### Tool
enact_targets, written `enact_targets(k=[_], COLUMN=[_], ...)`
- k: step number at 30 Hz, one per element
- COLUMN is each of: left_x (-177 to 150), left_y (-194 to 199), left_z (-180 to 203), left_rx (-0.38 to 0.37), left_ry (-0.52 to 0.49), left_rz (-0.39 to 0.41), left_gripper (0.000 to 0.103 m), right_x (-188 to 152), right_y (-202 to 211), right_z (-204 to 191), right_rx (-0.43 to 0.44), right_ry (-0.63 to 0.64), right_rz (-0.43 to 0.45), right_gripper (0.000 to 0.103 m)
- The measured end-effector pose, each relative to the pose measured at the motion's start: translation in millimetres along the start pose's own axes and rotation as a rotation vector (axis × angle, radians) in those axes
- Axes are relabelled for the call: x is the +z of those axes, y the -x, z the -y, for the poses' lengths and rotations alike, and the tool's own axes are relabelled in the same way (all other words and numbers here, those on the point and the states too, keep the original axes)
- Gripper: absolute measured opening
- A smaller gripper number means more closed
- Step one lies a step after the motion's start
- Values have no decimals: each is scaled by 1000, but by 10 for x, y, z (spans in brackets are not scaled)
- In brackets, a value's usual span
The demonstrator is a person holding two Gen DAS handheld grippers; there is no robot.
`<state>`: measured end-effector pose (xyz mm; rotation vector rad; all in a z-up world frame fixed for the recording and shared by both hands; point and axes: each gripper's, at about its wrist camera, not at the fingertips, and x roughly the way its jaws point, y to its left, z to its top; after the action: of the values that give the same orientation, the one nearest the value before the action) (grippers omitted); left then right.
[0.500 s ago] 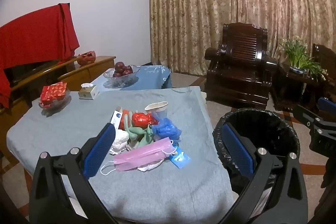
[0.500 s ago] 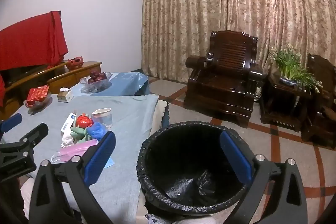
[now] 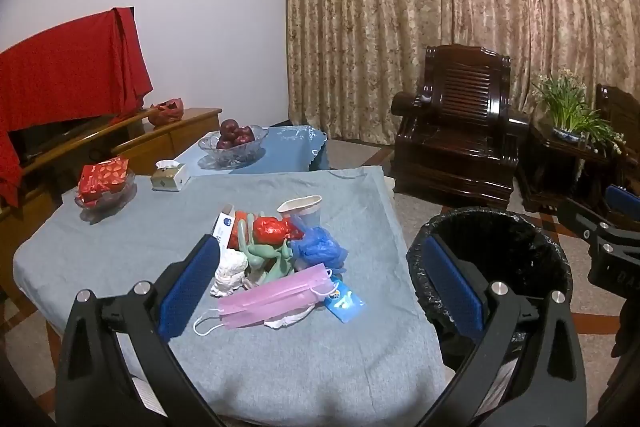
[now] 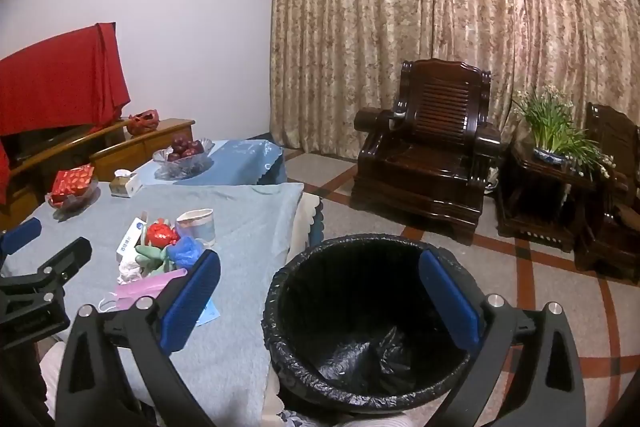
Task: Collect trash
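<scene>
A grey-clothed table [image 3: 120,251] carries the litter in a heap toward its right edge, a black-lined bin [image 4: 360,311] standing on the floor just off that edge. Nothing has changed in the past half second: both views match the earlier ones, no item has shifted, and collection has yet to begin. The left gripper [image 3: 320,287], jaws spread wide and empty, hangs short of the table's near edge, facing the heap. The right gripper [image 4: 320,307], equally wide and empty, hovers over the bin's near rim. Within the heap a pink face mask [image 3: 276,297] lies nearest the near edge, then a blue plastic bag [image 3: 318,251], a red wrapper [image 3: 272,229] and a paper cup [image 3: 302,209] farther back. The mask looks the likeliest first pick.
</scene>
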<state>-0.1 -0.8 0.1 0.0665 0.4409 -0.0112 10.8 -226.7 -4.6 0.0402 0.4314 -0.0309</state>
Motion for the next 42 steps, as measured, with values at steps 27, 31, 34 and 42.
enact_targets(k=[27,31,34,42], left_x=[47,46,54,51], left_y=[23,21,22,22], left_z=[-9,-11,-10,-11], left_rx=[2,1,2,1], left_ry=[-3,-3,-3,-4], left_rz=[5,5,5,5], left_gripper=[98,98,98,98], right_x=[22,17,16,-3], right_y=[5,6,5,-4], right_z=[26,29,27,30], right_rx=[1,1,0,1], right_ry=[-1,-2,-1,-1], right_rz=[3,3,2,1], right_gripper=[97,97,97,97])
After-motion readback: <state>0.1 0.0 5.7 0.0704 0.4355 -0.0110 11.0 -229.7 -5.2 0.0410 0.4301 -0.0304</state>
